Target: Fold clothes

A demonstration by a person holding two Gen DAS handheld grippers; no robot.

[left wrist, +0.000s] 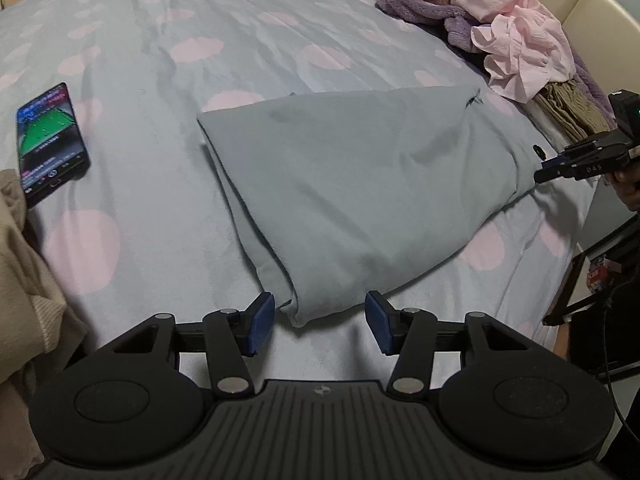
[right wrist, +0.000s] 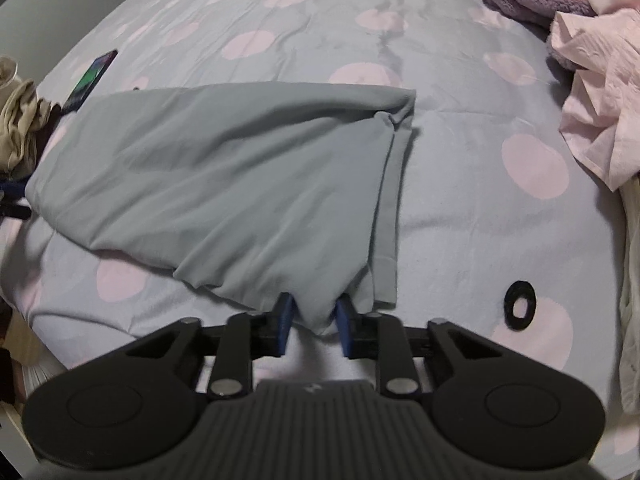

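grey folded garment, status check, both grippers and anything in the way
Left gripper open at the grey folded garment corner. Right gripper pinching its near corner. Black ring lies alongside, clear.

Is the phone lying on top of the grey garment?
No, the phone lies on the dotted bedsheet, apart from the grey garment.

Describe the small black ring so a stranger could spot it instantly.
Start from the spotted bedsheet and the folded grey garment on it. Beside that garment's near corner lies the black ring, flat on a pink dot: the only small, dark, round thing there.
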